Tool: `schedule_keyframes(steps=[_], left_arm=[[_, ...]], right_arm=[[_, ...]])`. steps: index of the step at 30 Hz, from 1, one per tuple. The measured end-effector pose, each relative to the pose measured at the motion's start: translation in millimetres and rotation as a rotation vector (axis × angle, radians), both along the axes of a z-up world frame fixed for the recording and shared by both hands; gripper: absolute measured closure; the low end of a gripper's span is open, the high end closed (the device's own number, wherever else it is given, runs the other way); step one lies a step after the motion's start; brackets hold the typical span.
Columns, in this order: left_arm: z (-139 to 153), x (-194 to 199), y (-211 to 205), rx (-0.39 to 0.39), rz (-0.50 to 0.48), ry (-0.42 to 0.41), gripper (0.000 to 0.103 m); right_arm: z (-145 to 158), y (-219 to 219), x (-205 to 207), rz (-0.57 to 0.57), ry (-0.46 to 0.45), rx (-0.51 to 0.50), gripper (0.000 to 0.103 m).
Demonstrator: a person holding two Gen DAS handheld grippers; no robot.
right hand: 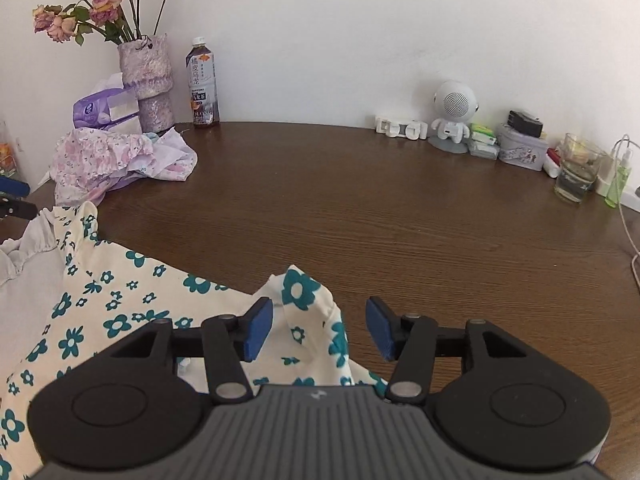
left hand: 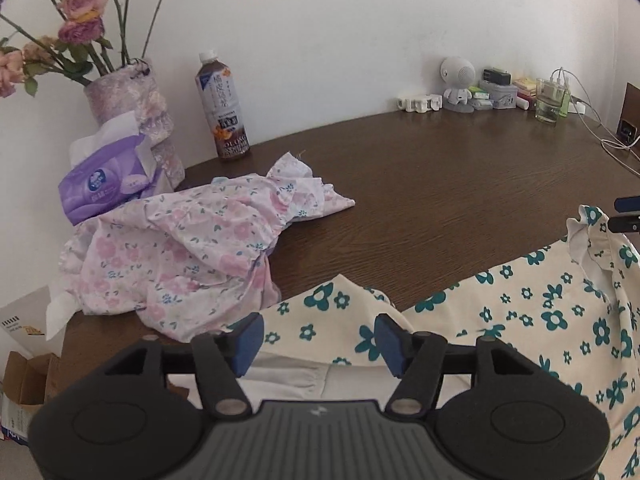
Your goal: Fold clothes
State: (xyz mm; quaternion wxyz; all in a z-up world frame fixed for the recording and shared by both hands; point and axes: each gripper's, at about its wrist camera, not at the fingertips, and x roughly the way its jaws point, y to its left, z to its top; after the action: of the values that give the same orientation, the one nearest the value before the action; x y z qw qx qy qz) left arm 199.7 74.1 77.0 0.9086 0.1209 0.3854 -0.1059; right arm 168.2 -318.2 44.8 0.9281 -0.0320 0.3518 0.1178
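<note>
Table (right hand: pixel 360 208): dark brown wood grain
Near edge: cream teal-flowered garment (right hand: pixel 120 300)
Left corner: crumpled pink floral garment (left hand: pixel 180 248), vase (right hand: pixel 148 80), tea bottle (right hand: pixel 203 84)

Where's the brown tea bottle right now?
The brown tea bottle stands upright at the table's far left edge against the wall, right of the purple flower vase.

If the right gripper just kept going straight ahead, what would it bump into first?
Probably the cream garment with teal flowers: a raised fold of it sits right between the open fingers of the right gripper. Past that lies bare brown table, then the wall; depth is hard to judge.
</note>
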Motion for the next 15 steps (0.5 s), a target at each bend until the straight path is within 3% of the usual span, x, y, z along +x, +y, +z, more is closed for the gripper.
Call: schedule_keyframes(steps=[4,7,12,15], left_arm=[[-7,27,-8,-0.005,0.021,0.063,0.042],[-8,25,-2,-0.010,0.024,0.096,0.041],[-9,-21,19,-0.051,-0.021,0.185,0.033],[11,-45,28,-0.052,-0.023,0.151,0.033]], right_arm=[[-3,3,17,0.021,0.052,-0.013,0.050],[-1,-1,22,0.043,0.077,-0.007,0.050],[6,-12,20,0.089,0.099,0.011,0.047],[5,-10,22,0.120,0.115,-0.030,0.044]])
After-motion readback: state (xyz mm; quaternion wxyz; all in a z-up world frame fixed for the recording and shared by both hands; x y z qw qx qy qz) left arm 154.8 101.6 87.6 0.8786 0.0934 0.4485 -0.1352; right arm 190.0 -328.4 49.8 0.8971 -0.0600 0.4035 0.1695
